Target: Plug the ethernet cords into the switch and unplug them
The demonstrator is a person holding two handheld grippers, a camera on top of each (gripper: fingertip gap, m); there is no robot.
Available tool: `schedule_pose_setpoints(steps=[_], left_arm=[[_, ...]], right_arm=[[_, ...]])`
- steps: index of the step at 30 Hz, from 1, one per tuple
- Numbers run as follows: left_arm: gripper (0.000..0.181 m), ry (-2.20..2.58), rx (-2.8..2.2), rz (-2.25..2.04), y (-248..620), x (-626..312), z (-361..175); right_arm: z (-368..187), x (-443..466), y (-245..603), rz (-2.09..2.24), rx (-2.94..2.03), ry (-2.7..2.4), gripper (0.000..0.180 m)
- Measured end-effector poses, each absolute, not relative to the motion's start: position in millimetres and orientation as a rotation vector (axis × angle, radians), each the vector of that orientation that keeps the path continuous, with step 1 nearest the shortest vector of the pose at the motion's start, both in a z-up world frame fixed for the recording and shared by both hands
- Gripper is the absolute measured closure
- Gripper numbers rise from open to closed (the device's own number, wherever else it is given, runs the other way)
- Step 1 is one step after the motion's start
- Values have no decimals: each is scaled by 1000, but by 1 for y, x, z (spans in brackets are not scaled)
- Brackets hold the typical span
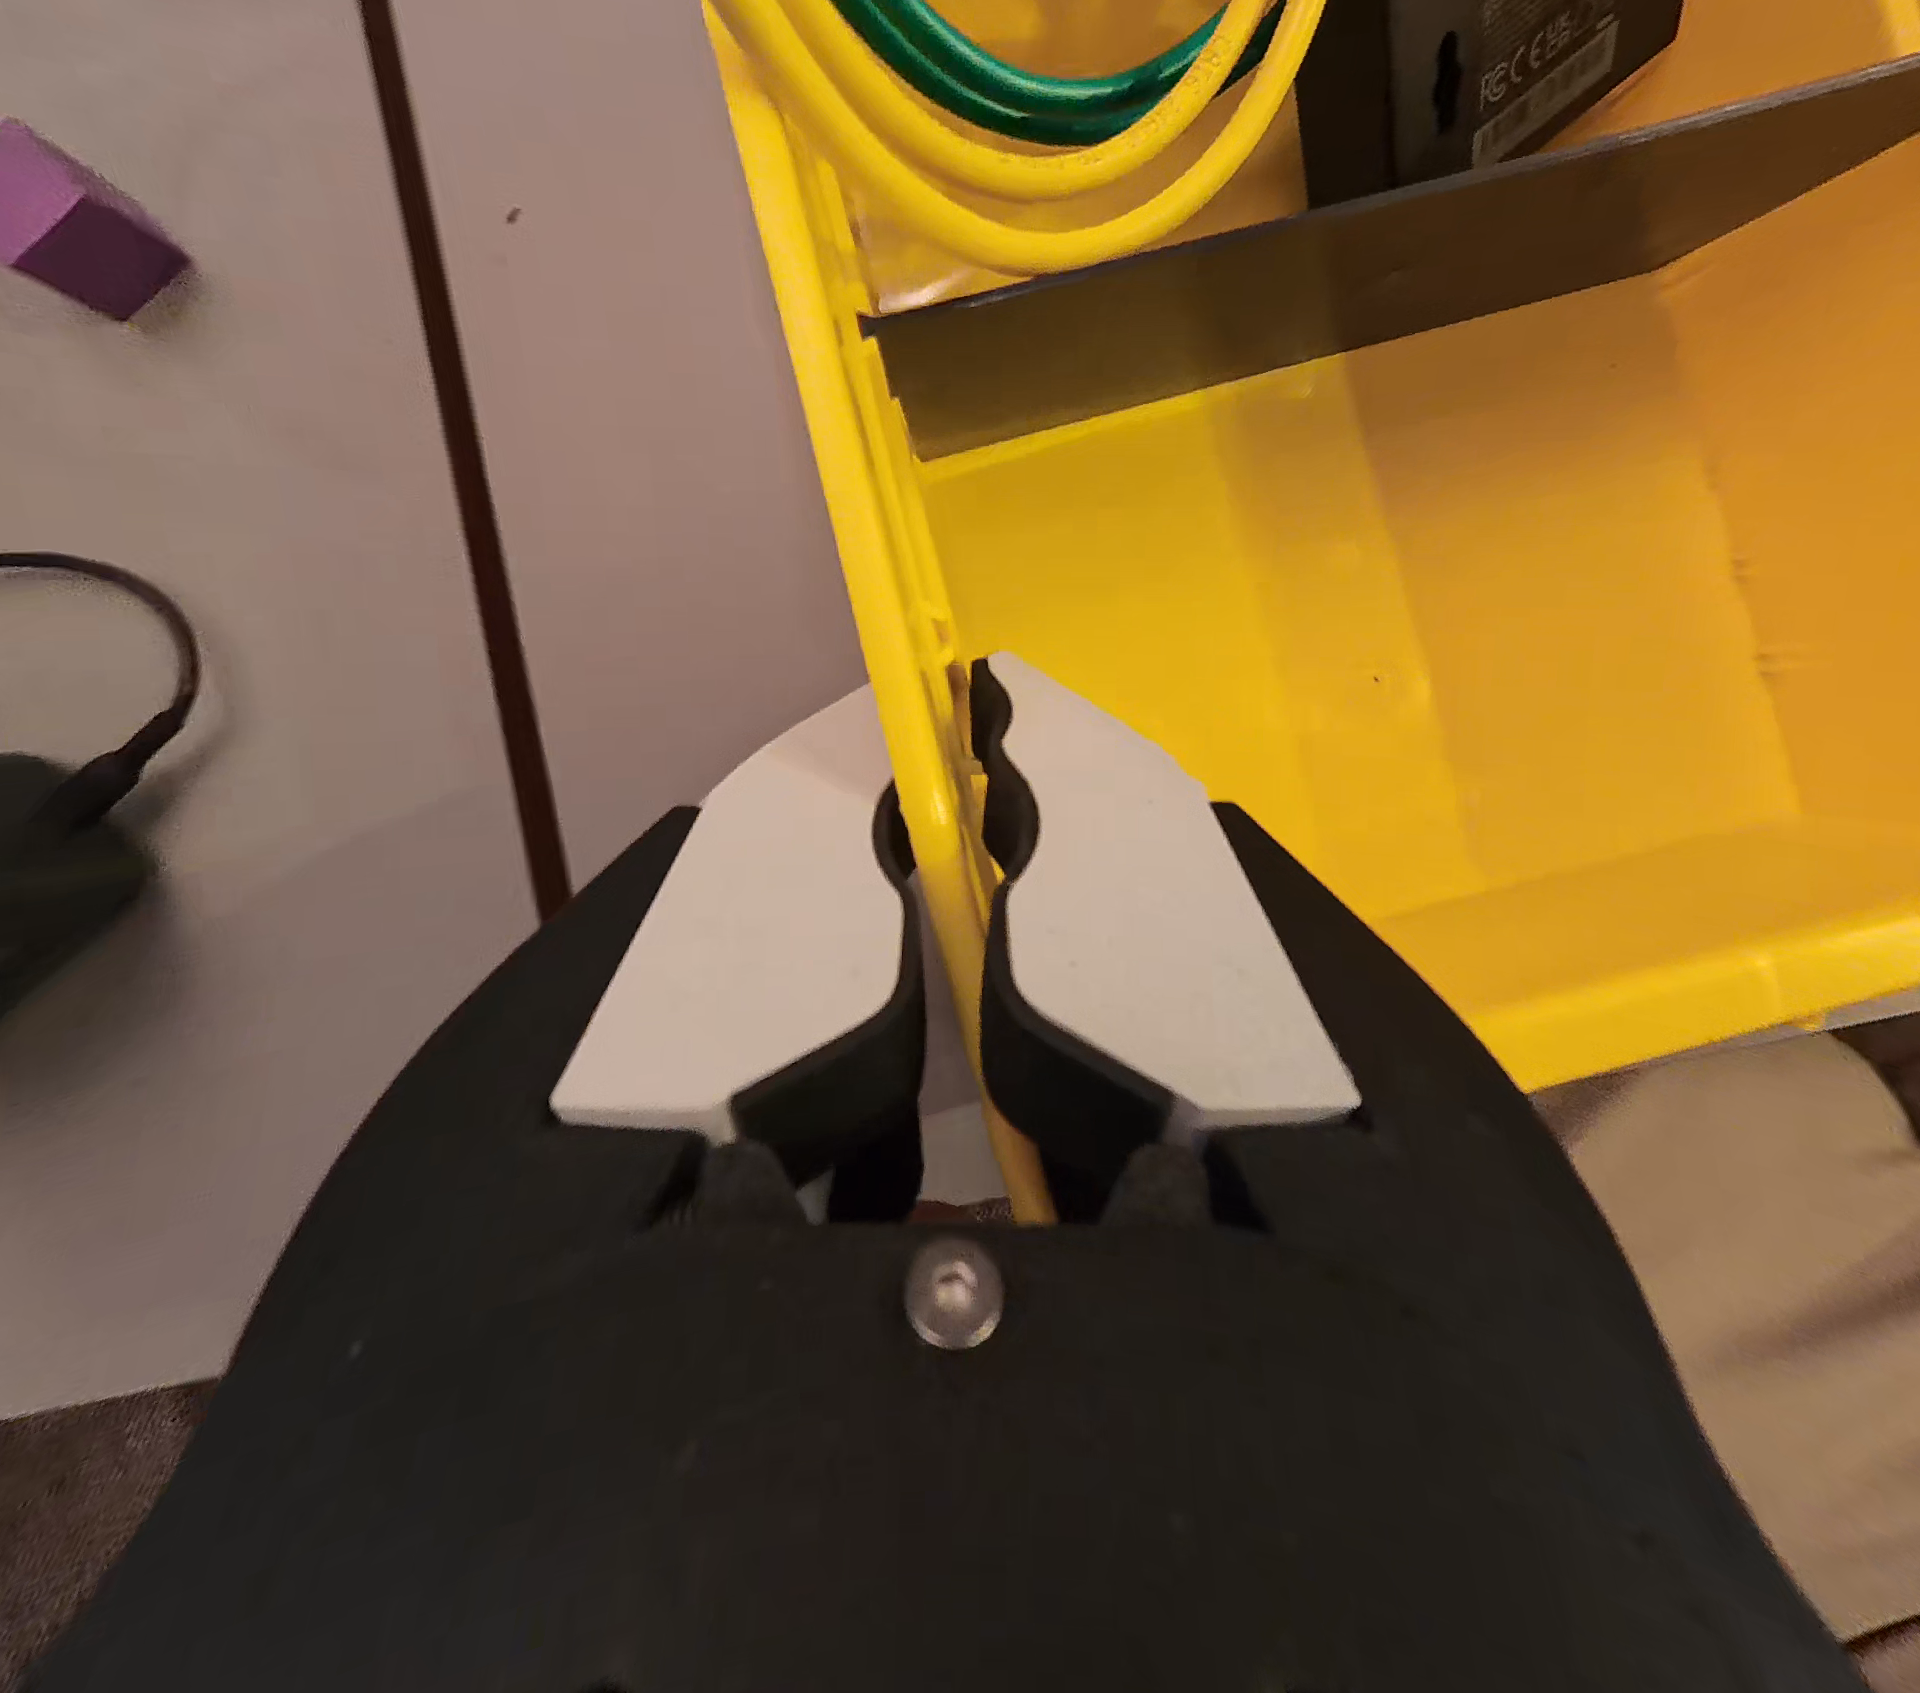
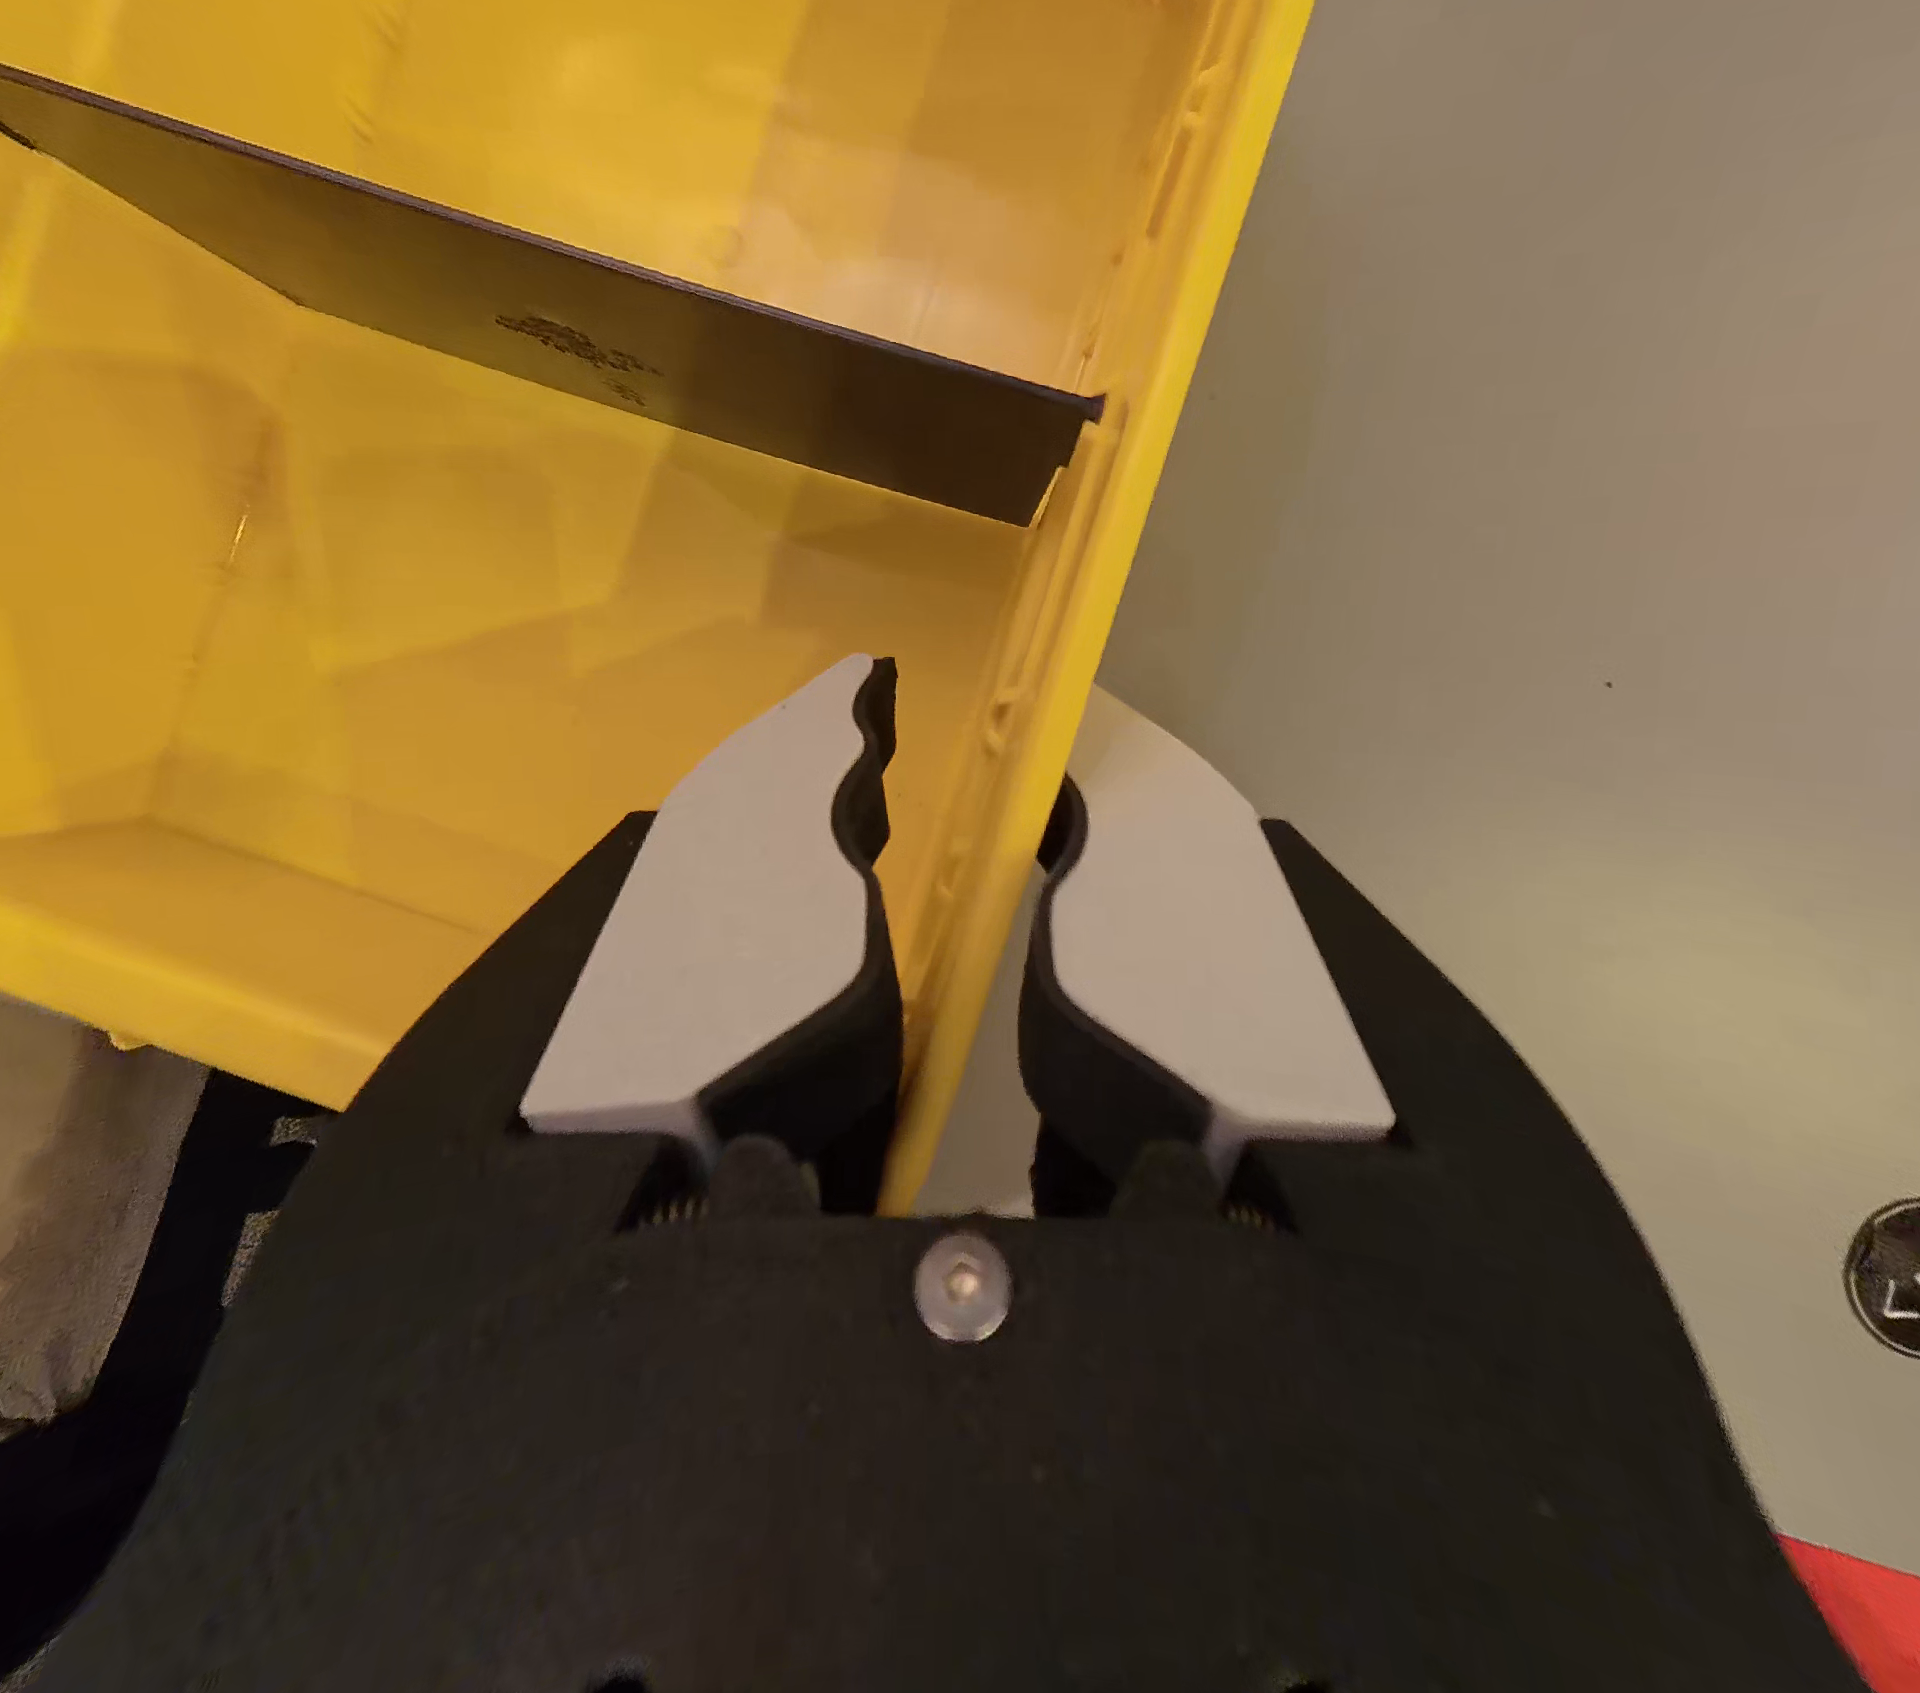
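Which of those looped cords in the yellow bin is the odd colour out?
The green cord. It loops between the yellow cords in the far compartment of the yellow bin, beside the black switch.

I think I am in a room at home or a small office. A yellow bin [image 1: 1455, 708] sits on a pale desk [image 1: 260, 708], with brown carpet [image 1: 62, 1487] below the desk.

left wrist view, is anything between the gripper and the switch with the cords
Yes. The left gripper is clamped on the yellow plastic bin's side wall, and a black divider panel crosses the bin between it and the black switch box with the yellow and green ethernet cords.
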State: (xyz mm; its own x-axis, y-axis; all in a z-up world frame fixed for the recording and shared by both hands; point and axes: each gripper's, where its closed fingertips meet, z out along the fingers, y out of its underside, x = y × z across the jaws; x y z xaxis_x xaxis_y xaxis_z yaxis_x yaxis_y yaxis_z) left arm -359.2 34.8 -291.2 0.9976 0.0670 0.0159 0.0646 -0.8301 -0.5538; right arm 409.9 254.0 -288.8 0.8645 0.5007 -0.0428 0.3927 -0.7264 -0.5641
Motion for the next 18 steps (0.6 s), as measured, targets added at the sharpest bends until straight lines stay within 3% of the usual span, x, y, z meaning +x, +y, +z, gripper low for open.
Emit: schedule_pose_setpoints(steps=[1,4,6,9,13,15,18], left_arm=[[176,-100,-2551,12,31,-364,-291],[175,-130,-2537,-6,26,-375,-291],[142,-149,-2551,-21,22,-378,-294],[98,-167,-2601,155,8,-400,-288],[99,-50,-2403,286,19,-397,-224],[109,71,-2313,219,38,-368,-195],[115,219,-2310,94,73,-324,-185]], right_arm=[[-289,414,255,264,-2481,-639,157],[-289,420,256,260,-2479,-640,156],[-287,420,257,251,-2459,-669,151],[-271,428,259,142,-2378,-646,128],[-224,431,254,1,-2216,-607,125],[-199,417,247,-5,-2140,-622,126],[-166,371,232,64,-2023,-697,128]])
